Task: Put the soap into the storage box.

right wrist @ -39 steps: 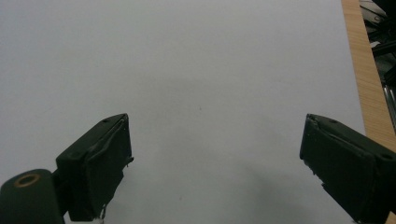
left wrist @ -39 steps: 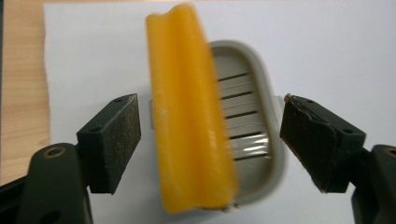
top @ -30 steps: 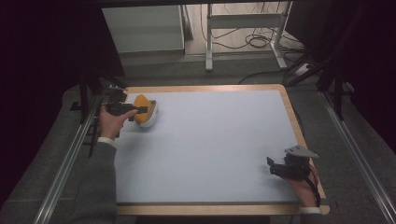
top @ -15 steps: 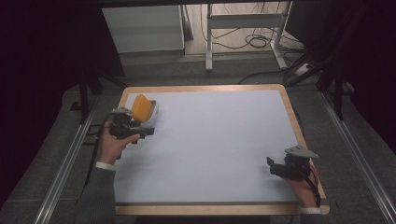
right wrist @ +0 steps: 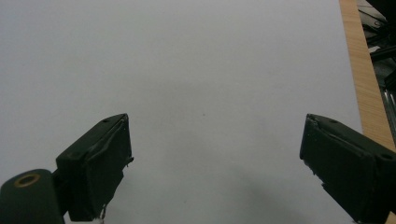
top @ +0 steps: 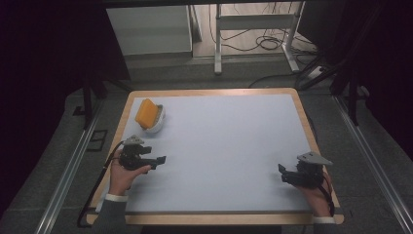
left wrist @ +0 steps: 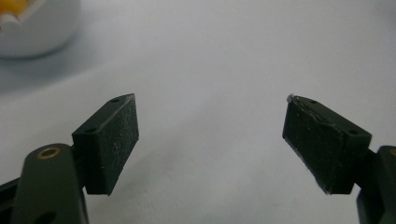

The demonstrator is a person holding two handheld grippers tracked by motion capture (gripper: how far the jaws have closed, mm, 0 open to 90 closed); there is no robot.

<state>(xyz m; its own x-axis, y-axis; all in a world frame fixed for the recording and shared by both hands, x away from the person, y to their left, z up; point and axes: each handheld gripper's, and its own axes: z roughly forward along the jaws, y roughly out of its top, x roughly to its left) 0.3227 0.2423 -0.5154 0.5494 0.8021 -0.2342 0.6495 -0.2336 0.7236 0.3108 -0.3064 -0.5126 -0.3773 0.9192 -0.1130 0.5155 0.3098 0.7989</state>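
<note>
We see the left gripper [top: 158, 159] with fingers [left wrist: 109, 142] released, empty, near-left on the worktop [top: 224, 141]. Orange sponge [top: 146, 113] sits in the white bowl [top: 155, 126] at far left, apart from it. Right gripper [top: 282, 171] fingers released, near right.

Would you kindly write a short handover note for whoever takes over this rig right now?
Left claw: open, holding nothing, low over the table's near-left part, apart from the bowl.
Right claw: open, holding nothing, at the near-right edge.
Things: the white bowl stands at the far-left of the table, with the orange sponge tilted inside it.
Done: sponge is in the bowl, released.
Left: nothing apparent; probably just park both claws.
</note>
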